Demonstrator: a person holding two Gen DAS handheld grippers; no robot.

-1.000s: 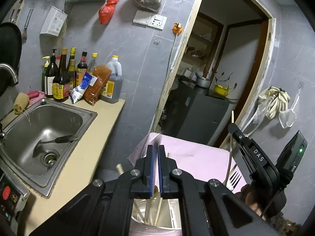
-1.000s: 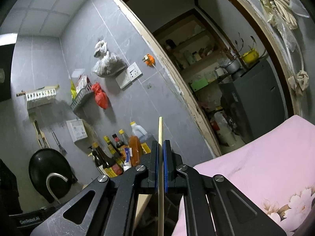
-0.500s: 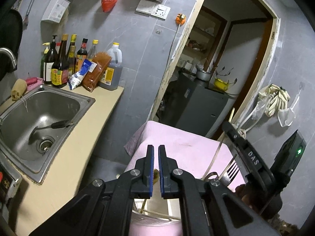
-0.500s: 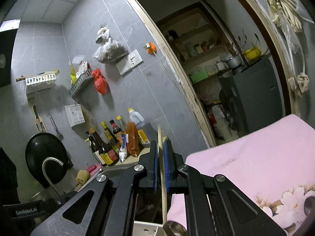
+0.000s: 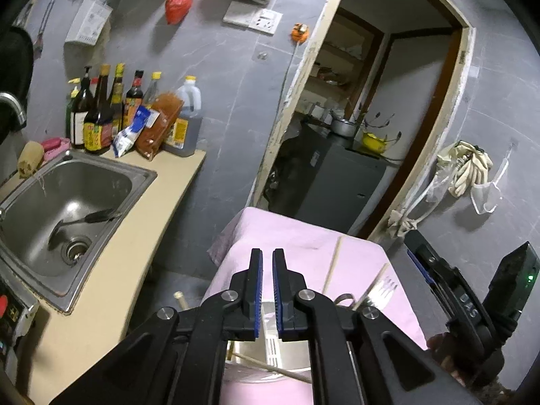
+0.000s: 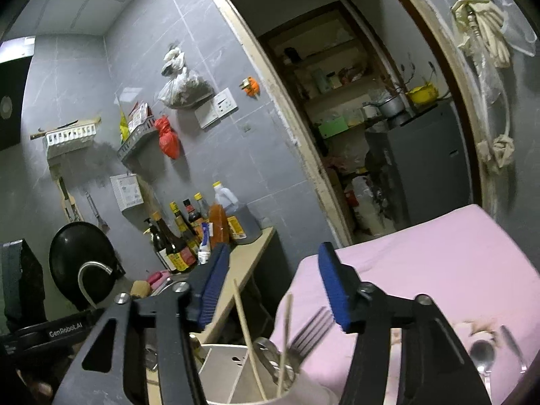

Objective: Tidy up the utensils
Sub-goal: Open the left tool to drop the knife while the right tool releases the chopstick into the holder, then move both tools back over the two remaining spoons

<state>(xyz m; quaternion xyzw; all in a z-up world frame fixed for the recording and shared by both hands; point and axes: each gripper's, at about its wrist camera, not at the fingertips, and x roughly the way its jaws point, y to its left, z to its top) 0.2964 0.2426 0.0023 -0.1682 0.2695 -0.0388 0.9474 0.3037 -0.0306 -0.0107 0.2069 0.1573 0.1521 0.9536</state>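
Note:
A white utensil holder (image 6: 233,368) stands on the pink tablecloth (image 6: 438,256); it also shows under my left gripper (image 5: 287,351). In it stand two wooden chopsticks (image 6: 248,341), a metal fork (image 6: 312,327) and a metal handle. My right gripper (image 6: 270,290) is open and empty just above the holder. My left gripper (image 5: 266,290) is shut with a narrow gap and holds nothing, above the holder's near rim. A chopstick (image 5: 332,265) and the fork (image 5: 379,288) stick up beyond it. A spoon (image 6: 482,354) lies on the cloth at the right.
A steel sink (image 5: 67,202) with a black utensil sits in the beige counter (image 5: 135,236) to the left. Sauce bottles (image 5: 111,114) stand at the wall. A doorway (image 5: 354,118) with a grey cabinet lies ahead. A black pan (image 6: 81,263) hangs left.
My right gripper has opened and let go of the chopstick, which now stands in the holder. Both grippers tilted down toward the holder.

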